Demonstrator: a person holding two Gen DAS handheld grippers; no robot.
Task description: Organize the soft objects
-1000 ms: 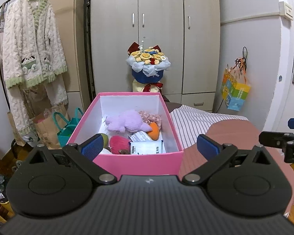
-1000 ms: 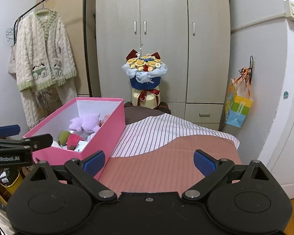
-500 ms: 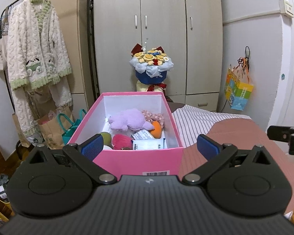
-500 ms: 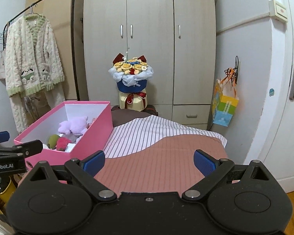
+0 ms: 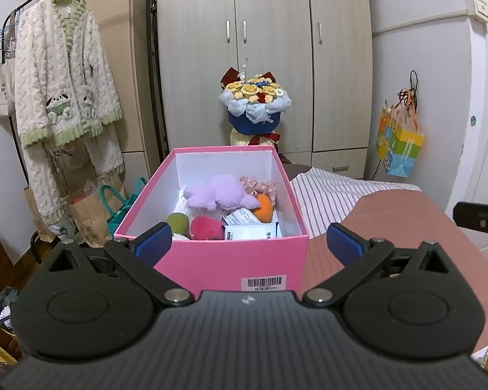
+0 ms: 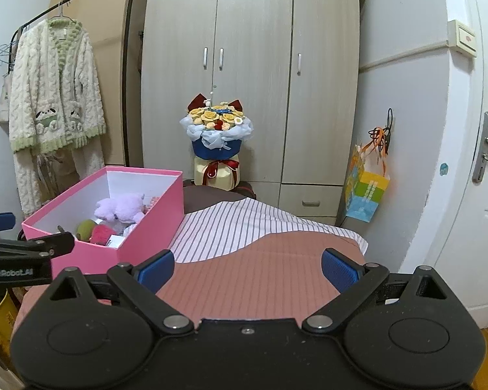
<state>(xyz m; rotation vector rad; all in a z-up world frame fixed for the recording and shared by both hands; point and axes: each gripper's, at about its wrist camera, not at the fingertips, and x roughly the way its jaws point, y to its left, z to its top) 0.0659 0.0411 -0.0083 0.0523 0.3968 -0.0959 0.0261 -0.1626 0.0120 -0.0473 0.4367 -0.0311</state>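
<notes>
A pink box [image 5: 231, 260] stands on the bed, also in the right wrist view [image 6: 153, 221]. Inside lie a purple plush [image 5: 218, 191], an orange toy [image 5: 265, 209], a magenta plush [image 5: 206, 227], a green ball [image 5: 177, 222], a floral fabric piece [image 5: 258, 187] and white packets [image 5: 250, 230]. My left gripper [image 5: 249, 243] is open and empty, just in front of the box's near wall. My right gripper [image 6: 247, 268] is open and empty over the pink bedcover [image 6: 260, 276], to the right of the box.
A striped sheet [image 6: 244, 227] lies beyond the pink cover. A flower bouquet [image 5: 255, 104] stands before the wardrobe [image 5: 263, 48]. A cream robe [image 5: 61, 97] hangs on a rack at left, bags [image 5: 91, 217] beneath. A colourful gift bag [image 6: 366, 191] hangs near the door [image 6: 481, 195].
Both grippers have pulled back and risen a little, so the box sits further off and its barcode label shows. Both stay open and empty.
</notes>
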